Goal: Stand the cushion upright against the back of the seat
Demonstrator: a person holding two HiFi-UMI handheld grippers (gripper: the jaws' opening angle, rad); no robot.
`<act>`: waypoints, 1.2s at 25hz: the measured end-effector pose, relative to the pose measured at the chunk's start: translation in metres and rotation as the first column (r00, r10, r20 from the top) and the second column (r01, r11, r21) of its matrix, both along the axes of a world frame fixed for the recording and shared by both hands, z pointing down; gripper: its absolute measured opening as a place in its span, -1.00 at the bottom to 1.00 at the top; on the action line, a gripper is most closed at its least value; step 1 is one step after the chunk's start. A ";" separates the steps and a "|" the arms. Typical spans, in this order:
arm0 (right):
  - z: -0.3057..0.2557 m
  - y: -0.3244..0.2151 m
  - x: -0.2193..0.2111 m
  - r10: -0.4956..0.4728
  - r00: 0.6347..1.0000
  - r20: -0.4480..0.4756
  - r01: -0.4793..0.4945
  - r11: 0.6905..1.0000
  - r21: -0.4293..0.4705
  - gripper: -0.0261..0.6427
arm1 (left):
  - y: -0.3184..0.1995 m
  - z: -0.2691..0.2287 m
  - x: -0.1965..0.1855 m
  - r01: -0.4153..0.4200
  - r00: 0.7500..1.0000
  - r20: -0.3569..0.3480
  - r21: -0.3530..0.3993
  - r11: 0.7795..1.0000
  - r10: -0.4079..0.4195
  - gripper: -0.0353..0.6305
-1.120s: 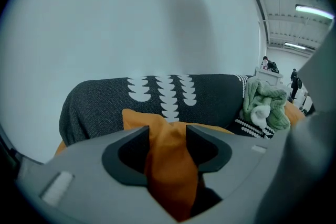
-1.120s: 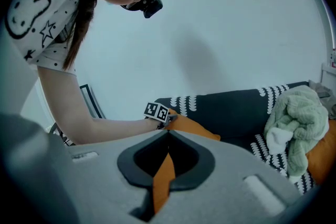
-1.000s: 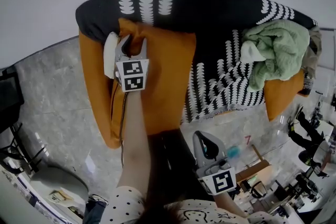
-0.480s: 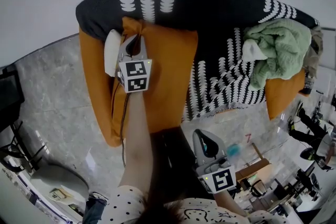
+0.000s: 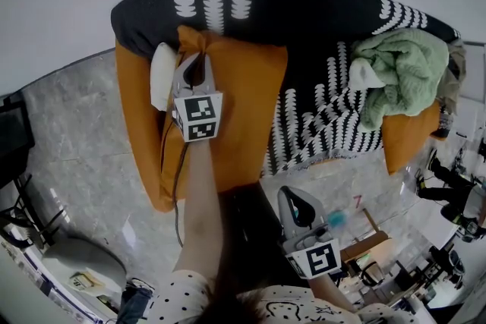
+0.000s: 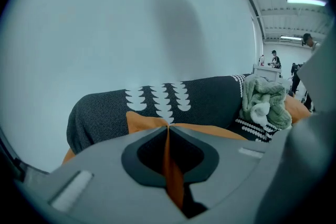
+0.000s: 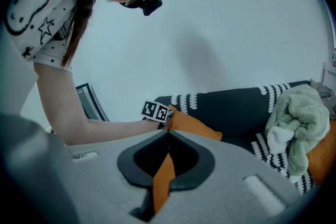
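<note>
Lab-like hall: ceiling strip light [image 6: 305, 1], sofa [image 5: 304, 19], stone floor [image 5: 76, 125].

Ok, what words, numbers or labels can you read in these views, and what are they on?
"7": faint red mark on the pale floor in front of the seat; the reading is uncertain.
"3": a shape like this on the person's dotted shirt, possibly just a drawing.
Marker cubes: black-and-white squares only, no letters.
Label at lower left: too small to read.
</note>
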State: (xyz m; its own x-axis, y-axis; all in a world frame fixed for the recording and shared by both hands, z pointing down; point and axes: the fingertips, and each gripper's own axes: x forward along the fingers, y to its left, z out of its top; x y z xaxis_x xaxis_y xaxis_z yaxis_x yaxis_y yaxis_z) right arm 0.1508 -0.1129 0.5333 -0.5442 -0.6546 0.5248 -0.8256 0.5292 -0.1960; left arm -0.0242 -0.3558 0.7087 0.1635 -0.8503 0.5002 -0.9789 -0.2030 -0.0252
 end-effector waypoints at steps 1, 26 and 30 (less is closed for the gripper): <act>0.000 0.000 0.000 -0.001 1.000 0.000 0.001 1.000 0.002 -0.94 | 0.001 -0.003 0.001 0.001 1.000 0.001 0.008 1.000 -0.001 -0.87; -0.048 -0.004 0.008 -0.038 0.999 0.021 0.035 0.991 0.128 -0.94 | 0.014 -0.107 0.076 -0.063 0.990 -0.116 0.137 0.989 0.080 -0.87; -0.057 -0.005 0.009 -0.034 0.999 0.028 0.030 0.989 0.147 -0.94 | 0.008 -0.131 0.093 -0.098 0.985 -0.123 0.176 0.979 0.121 -0.87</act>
State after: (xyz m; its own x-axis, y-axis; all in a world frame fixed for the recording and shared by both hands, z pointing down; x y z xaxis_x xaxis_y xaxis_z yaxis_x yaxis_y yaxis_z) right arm 0.1594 -0.1181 0.4762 -0.5803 -0.7052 0.4074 -0.8026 0.5799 -0.1394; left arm 0.0690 -0.3475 0.5774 0.3157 -0.8939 0.3183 -0.9477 -0.3134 0.0601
